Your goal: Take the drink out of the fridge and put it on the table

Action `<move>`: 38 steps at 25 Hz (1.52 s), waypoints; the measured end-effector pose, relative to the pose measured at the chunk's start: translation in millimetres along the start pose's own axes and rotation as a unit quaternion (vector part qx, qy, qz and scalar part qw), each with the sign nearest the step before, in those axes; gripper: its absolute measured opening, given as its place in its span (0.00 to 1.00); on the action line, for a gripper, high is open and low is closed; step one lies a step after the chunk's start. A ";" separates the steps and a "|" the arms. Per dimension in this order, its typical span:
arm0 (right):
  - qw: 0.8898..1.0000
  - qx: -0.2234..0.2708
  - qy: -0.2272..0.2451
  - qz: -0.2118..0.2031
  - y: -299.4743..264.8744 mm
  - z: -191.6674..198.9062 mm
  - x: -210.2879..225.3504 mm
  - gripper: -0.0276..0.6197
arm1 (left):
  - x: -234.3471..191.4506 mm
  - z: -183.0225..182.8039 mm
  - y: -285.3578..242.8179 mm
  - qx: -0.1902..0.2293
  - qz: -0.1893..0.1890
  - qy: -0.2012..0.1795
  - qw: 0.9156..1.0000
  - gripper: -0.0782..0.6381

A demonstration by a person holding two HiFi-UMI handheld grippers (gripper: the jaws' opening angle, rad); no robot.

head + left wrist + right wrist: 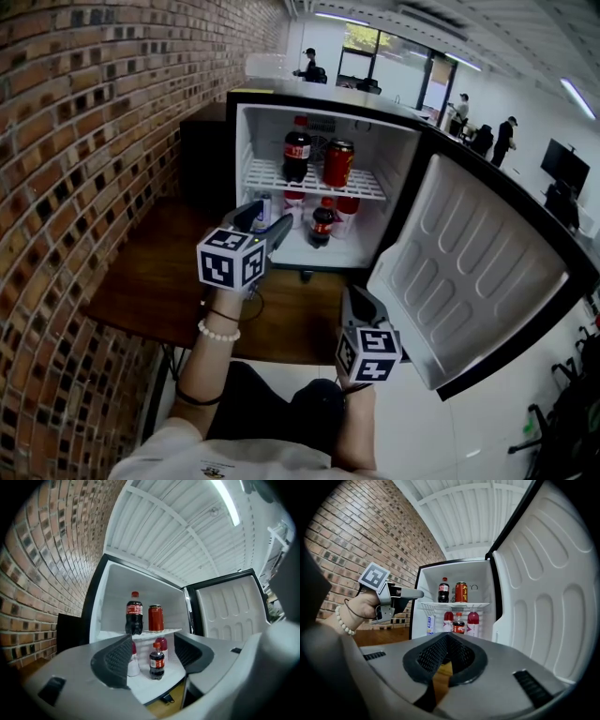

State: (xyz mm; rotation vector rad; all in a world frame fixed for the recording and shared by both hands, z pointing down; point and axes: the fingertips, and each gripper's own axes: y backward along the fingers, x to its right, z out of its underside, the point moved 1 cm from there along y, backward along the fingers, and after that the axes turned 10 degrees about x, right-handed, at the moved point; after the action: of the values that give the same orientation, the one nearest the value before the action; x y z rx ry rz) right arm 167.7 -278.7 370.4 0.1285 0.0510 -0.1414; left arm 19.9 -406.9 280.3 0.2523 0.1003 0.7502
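Brick-walled room, wooden surface (155, 281) carrying open fridge (246, 141), small cola bottle (322, 225) upright on fridge floor, left gripper (265, 221) level before it, jaws apart, empty, short of bottle, right gripper (446, 639) lower beside door (469, 272), jaws together, empty.

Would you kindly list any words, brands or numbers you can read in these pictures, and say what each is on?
Nothing can be read for certain.
Tall cola bottle, upper shelf: red label, print too small.
Red can beside it: lettering blurred.
Small cola bottle, fridge floor: label unreadable.
Blue and white carton: print too small.
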 end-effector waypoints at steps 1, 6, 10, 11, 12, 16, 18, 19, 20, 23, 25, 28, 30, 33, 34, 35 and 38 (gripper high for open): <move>1.000 0.000 -0.001 0.000 0.2 -0.3 -0.1 0.06 | 1.5 -4.3 -5.7 0.001 0.005 -0.004 1.000 0.51; 1.000 0.002 -0.002 0.002 0.2 -0.6 2.8 0.06 | 1.4 -18.5 -35.3 0.001 0.018 -0.015 1.000 0.54; 1.000 0.000 -0.005 0.005 1.6 1.1 5.8 0.06 | -3.5 -23.8 -58.7 -0.003 0.017 -0.017 1.000 0.58; 1.000 0.000 -0.006 0.006 1.5 1.8 6.7 0.06 | -5.4 -24.6 -64.4 -0.005 0.014 -0.018 1.000 0.59; 1.000 -0.001 -0.006 0.006 1.2 2.6 7.8 0.06 | -7.5 -25.5 -70.1 -0.007 0.011 -0.019 1.000 0.60; 1.000 0.000 -0.008 0.011 -0.1 3.6 12.9 0.06 | -14.7 -30.0 -93.7 -0.012 0.002 -0.020 1.000 0.65; 1.000 -0.001 -0.010 0.012 0.3 5.3 14.8 0.06 | -19.7 -30.8 -105.1 -0.020 -0.001 -0.022 1.000 0.67; 1.000 -0.002 -0.010 0.013 0.6 6.5 16.0 0.06 | -23.0 -31.4 -110.7 -0.024 -0.005 -0.023 0.999 0.69; 1.000 -0.003 -0.010 0.013 0.8 7.5 17.4 0.06 | -26.7 -32.6 -116.1 -0.027 -0.009 -0.025 0.999 0.70; 1.000 -0.004 -0.011 0.019 1.7 7.9 23.8 0.06 | -37.3 -39.6 -130.8 -0.031 -0.020 -0.030 0.999 0.73; 1.000 -0.002 -0.011 0.023 2.0 6.4 27.0 0.06 | -44.0 -42.7 -140.0 -0.035 -0.026 -0.033 0.998 0.74; 1.000 -0.001 -0.013 0.024 2.0 6.7 28.9 0.06 | -52.0 -44.2 -152.1 -0.041 -0.033 -0.033 0.998 0.75; 1.000 -0.001 -0.013 0.025 2.1 7.5 30.1 0.06 | -55.7 -44.8 -158.3 -0.044 -0.034 -0.032 0.998 0.75; 1.000 -0.003 -0.015 0.026 2.4 9.3 31.9 0.06 | -61.6 -43.7 -165.1 -0.048 -0.037 -0.029 0.998 0.74; 1.000 -0.003 -0.015 0.027 2.3 9.7 32.4 0.06 | -62.8 -42.9 -167.8 -0.049 -0.036 -0.027 0.998 0.74; 1.000 -0.003 -0.016 0.027 2.2 9.9 32.8 0.06 | -63.8 -42.4 -170.8 -0.051 -0.036 -0.026 0.998 0.74; 0.999 -0.004 -0.017 0.029 2.5 10.6 34.2 0.06 | -65.1 -43.0 -179.3 -0.055 -0.035 -0.025 0.998 0.72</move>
State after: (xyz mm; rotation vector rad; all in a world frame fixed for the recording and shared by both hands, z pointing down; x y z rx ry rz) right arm 202.3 -282.3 379.1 0.1196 0.0138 -0.0861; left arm 83.2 -569.3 191.8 0.1614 0.0211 0.6766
